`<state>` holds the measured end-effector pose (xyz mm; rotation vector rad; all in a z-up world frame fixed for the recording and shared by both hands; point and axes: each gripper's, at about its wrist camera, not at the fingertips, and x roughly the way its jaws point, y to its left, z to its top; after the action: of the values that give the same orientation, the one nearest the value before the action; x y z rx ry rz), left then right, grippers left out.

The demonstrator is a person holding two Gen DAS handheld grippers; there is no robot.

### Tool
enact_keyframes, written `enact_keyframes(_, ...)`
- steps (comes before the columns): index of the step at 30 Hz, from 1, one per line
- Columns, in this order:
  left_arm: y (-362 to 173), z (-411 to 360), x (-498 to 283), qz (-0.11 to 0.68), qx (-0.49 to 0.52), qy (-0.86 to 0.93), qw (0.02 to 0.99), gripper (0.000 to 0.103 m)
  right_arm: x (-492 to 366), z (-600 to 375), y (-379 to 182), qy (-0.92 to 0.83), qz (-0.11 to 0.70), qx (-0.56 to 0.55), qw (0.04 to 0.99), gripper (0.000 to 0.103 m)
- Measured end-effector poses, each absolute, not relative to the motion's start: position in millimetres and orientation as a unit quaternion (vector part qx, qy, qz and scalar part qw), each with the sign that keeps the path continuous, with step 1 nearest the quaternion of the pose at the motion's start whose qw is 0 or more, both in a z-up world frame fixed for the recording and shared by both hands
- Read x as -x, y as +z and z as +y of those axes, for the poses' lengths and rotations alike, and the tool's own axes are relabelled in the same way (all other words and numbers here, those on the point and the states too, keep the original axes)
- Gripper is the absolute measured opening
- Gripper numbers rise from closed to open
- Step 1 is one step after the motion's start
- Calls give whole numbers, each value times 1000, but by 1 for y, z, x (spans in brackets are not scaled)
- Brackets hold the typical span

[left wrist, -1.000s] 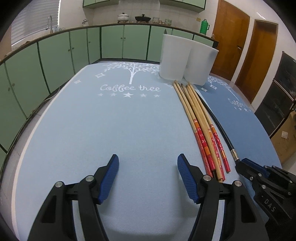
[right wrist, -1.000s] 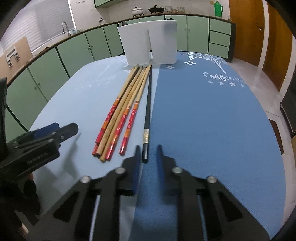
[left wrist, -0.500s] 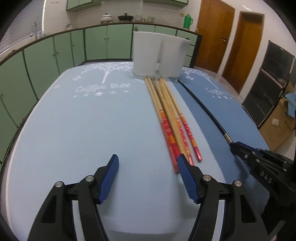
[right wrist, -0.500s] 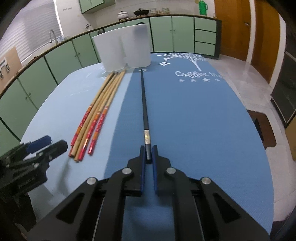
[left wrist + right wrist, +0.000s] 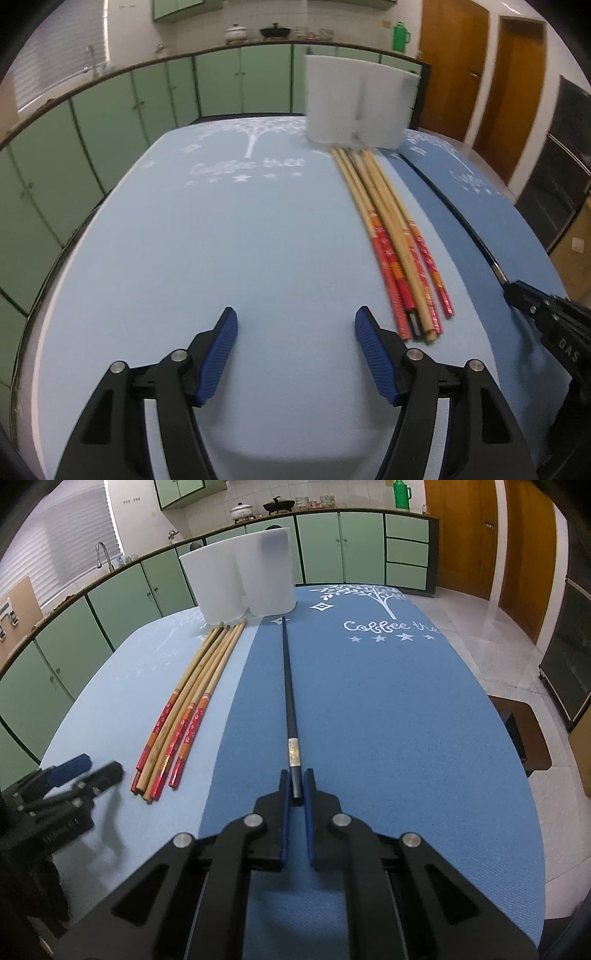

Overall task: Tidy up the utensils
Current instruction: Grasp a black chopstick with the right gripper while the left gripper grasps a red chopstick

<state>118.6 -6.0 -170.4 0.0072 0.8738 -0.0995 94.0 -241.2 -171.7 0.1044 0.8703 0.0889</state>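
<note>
My right tongs [image 5: 296, 788] are clamped on the near end of a black chopstick [image 5: 287, 686], which runs straight up the middle of the right wrist frame over the dark blue mat [image 5: 388, 709], its far tip near the two white containers [image 5: 240, 579] at upper centre. My left tongs [image 5: 295, 328] stand wide apart with nothing between the blue pads [image 5: 218, 354], low over the light blue mat [image 5: 221, 240] on the worktop. A bundle of wooden chopsticks with red patterned ends [image 5: 391, 236] lies right of centre in the left wrist frame, lying close together, thin ends towards the white containers [image 5: 354, 107], red ends just beyond my left tongs' right finger. The black chopstick [image 5: 458, 218] shows at the right edge, apart from the bundle.
</note>
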Motion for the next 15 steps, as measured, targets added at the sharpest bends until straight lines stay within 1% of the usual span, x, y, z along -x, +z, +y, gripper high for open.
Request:
enact_keyframes(3,-165,-7,-112,409,5,-75,910,64,-94,-243,-172,47,421,-56,904,8)
enact_keyframes(8,-168,-23,-110,421,1,-125,898,64,-94,-242,-172,46,421,-55,904,8)
enact_keyframes(10,-171,-30,-112,424,-13,-125,897,64,-94,-242,-172,47,421,-56,904,8)
enact_keyframes(11,-172,-32,-113,425,-19,-121,897,66,-94,-242,-172,47,421,-57,904,8)
enact_keyframes(15,-173,-28,-116,423,-28,-96,900,68,-93,-242,-172,47,421,-57,904,8)
